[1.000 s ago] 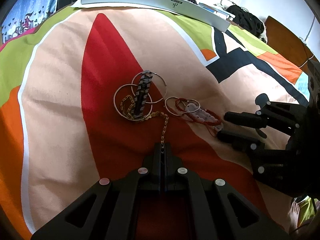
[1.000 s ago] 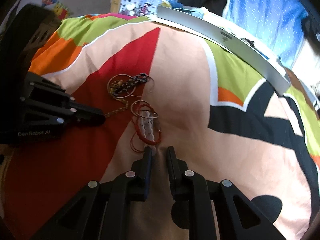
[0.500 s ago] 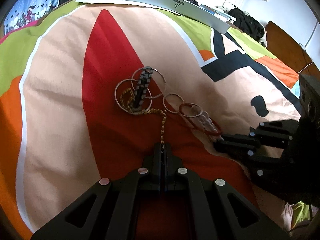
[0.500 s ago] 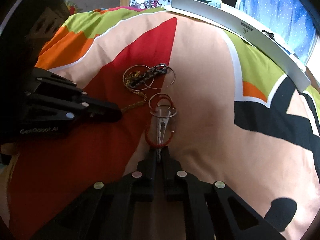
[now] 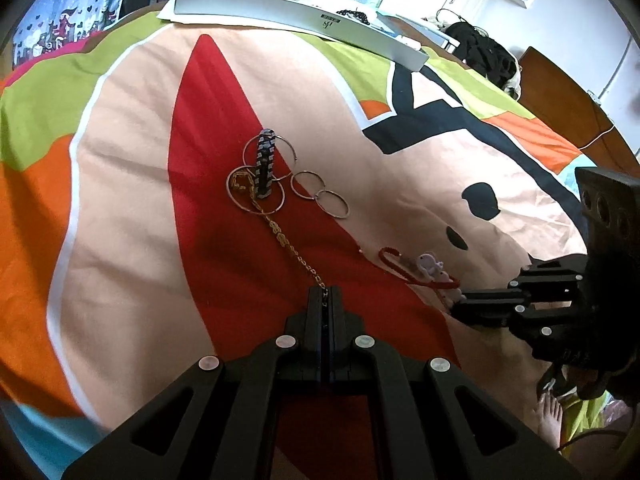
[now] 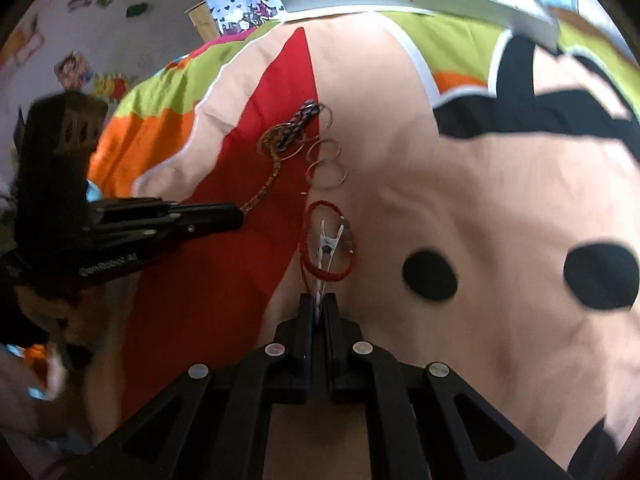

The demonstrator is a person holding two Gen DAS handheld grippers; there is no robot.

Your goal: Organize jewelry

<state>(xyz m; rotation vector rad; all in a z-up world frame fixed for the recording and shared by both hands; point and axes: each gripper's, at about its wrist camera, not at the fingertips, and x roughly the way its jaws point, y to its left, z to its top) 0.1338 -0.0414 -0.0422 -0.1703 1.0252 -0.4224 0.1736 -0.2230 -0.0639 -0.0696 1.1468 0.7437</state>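
Note:
A pile of jewelry lies on a colourful bedspread: thin metal hoops (image 5: 276,168), a black-and-white braided bracelet (image 5: 265,168) and a gold chain (image 5: 288,244). My left gripper (image 5: 325,294) is shut on the near end of the gold chain, which stretches taut back to the pile. My right gripper (image 6: 319,300) is shut on a white clip (image 6: 326,246) with a red cord bracelet (image 6: 326,272), held apart from the pile; they also show in the left wrist view (image 5: 416,270). Two hoops (image 6: 326,168) lie just beyond the red bracelet.
A long grey box (image 5: 296,20) lies along the far edge of the bed. Dark clothes (image 5: 484,56) and a brown headboard (image 5: 560,92) are at the far right. A bare foot (image 5: 550,412) shows below the right gripper.
The right gripper closed on the white clip and red bracelet and pulled them away from the hoops. The left gripper drew back, stretching the gold chain out of the pile.

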